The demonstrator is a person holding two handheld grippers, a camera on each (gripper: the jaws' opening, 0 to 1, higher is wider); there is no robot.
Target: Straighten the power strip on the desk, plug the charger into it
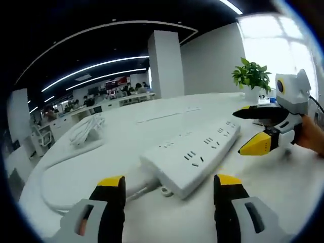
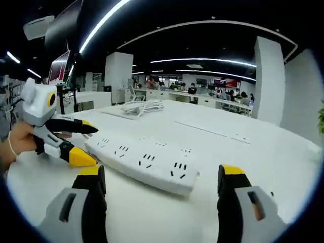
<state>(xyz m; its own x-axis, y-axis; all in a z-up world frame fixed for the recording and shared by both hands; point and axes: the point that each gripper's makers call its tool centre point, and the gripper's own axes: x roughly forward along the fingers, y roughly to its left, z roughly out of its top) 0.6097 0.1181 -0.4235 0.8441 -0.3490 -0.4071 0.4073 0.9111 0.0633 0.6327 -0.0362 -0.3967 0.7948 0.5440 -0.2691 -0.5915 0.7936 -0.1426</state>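
At the bottom of the left gripper view the left gripper [image 1: 169, 187] has its yellow-tipped jaws spread wide with nothing between them, hovering just short of the near end of the white power strip [image 1: 195, 154]. That strip lies flat on the white desk [image 1: 126, 131], running away toward the far right, and its cord [image 1: 55, 179] loops off the near end to the left, partly cut off by the picture's edge. Over at the far end of the strip the right gripper [image 1: 253, 129] comes in from the right, jaws also apart and holding nothing, tips close to the strip, though I can't really tell if they touch it. A coiled white cable bundle [image 1: 86, 129] sits farther back on the left; it's too blurry to say whether that's the charger. A potted plant [image 1: 251, 77] stands at the far right. In the right gripper view you get the same deal mirrored: right gripper wide apart and empty near one end of the strip, left gripper and a hand [image 2: 17, 144] on it at the other end.
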